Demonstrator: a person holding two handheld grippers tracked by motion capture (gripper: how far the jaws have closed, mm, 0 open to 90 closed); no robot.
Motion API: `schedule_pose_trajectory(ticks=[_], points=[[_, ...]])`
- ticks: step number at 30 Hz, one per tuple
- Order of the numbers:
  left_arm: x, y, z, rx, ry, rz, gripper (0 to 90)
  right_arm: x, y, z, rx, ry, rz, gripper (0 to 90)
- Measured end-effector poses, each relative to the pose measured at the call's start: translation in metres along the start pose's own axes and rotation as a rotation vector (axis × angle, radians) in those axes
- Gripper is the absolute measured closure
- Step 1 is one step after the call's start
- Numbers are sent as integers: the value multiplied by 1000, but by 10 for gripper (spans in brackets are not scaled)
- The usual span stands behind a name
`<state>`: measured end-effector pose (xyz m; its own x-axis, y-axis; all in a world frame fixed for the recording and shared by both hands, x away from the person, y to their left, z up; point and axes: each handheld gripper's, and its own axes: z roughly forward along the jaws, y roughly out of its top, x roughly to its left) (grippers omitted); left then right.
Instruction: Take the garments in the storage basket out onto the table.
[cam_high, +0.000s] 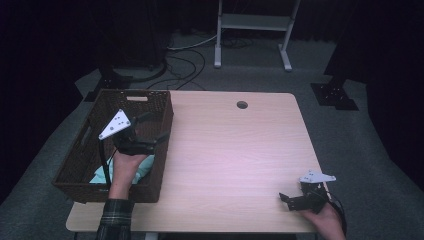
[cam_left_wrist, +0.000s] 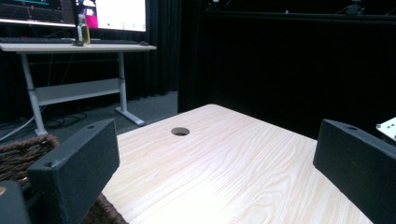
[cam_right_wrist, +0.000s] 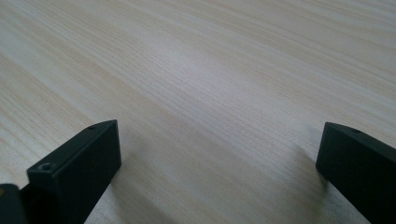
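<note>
Left gripper (cam_high: 150, 131): held above the right-hand wall of the basket (cam_high: 162, 112), jaws released and wide apart, nothing between them. In the left gripper view its two black jaws frame bare wood and the round cable hole (cam_left_wrist: 180, 131); the basket's woven rim (cam_left_wrist: 18, 151) shows at lower left. Person's left hand (cam_high: 125, 167) and plaid sleeve (cam_high: 115, 217) reach in over the basket's near end.

Basket: dark wicker, sits on the left end of the counter (cam_high: 230, 160), overhanging the left edge. Inside, at the near end, lies a light teal cloth (cam_high: 146, 164), partly hidden by the hand; cloth is below and just behind the left gripper, not touched by the jaws.

Right gripper (cam_high: 290, 199): low at the counter's near right corner, well apart from the basket, jaws released, nothing held. Right gripper view shows plain wood grain between its jaws. Right hand (cam_high: 327, 220) at the counter edge.

Background: white desk frame (cam_high: 252, 22) and floor cables (cam_high: 185, 60) beyond the counter.
</note>
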<state>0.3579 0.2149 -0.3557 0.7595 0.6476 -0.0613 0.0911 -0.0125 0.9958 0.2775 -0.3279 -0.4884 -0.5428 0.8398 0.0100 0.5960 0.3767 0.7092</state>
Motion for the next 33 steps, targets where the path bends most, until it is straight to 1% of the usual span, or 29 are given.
schedule_pose_trajectory(ticks=[6,11,27,33], points=[[3,0,-4,5,12,4,0,0,0,0,0,0,0,0],[5,0,-8,-1,23,0,0,0,0,0,0,0,0,0],[14,0,-19,-1,55,0,0,0,0,0,0,0,0,0],[17,-2,-22,-2,63,-7,0,0,0,0,0,0,0,0]])
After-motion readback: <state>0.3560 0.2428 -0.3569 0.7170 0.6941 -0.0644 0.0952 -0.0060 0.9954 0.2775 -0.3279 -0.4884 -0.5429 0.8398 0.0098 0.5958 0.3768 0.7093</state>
